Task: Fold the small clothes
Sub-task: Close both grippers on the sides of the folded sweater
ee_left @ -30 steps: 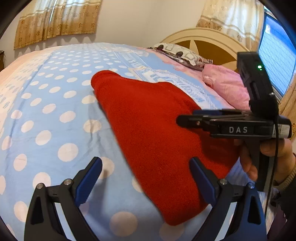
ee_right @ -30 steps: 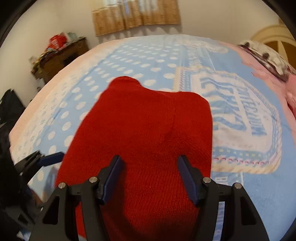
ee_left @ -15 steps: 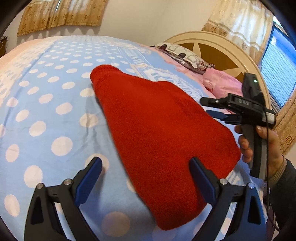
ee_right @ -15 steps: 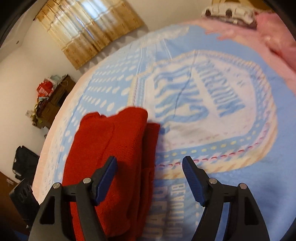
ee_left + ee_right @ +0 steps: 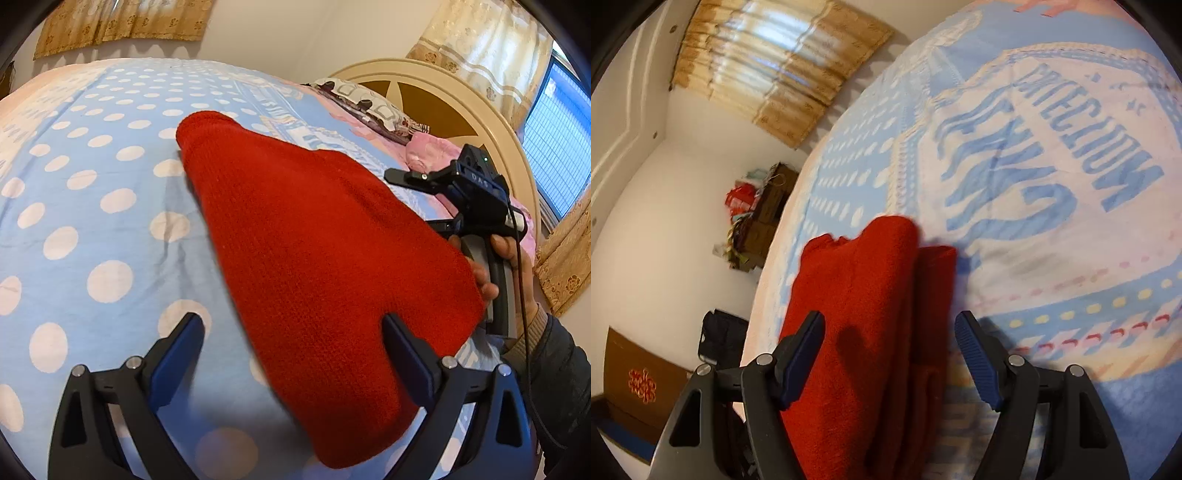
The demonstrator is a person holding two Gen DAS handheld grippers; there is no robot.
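Red knit garment (image 5: 314, 236) lies folded on the blue polka-dot bedspread (image 5: 92, 206), narrow end pointing away toward the far side of the bed. Left wrist view: left gripper (image 5: 293, 354) low in frame, jaws wide apart, nothing pinched; its right-side finger (image 5: 406, 354) overlaps the garment's near edge, the other finger sits over bare bedspread. Just past the garment's right edge, the right gripper (image 5: 410, 177) is held in a person's hand (image 5: 495, 266) (dark sleeve with a ribbed cuff showing), one black finger reaching out level beyond the cloth; a green light shows on its body.

Right wrist view: right gripper (image 5: 890, 354) with jaws parted and not clamped on anything. The garment (image 5: 860, 314) runs up between and under them, two stacked layers visible along its right side (fold edge blurred). Whether the pads touch the cloth cannot be told. To the right of it, the bedspread's large printed blue-and-white lettering panel (image 5: 1052, 166).

Farther off: pink pillow (image 5: 428, 147) and patterned pillow (image 5: 365, 103) at the cream headboard (image 5: 480, 118); gold curtains (image 5: 783, 74) on the far wall; cluttered wooden cabinet (image 5: 764, 210) by the wall.
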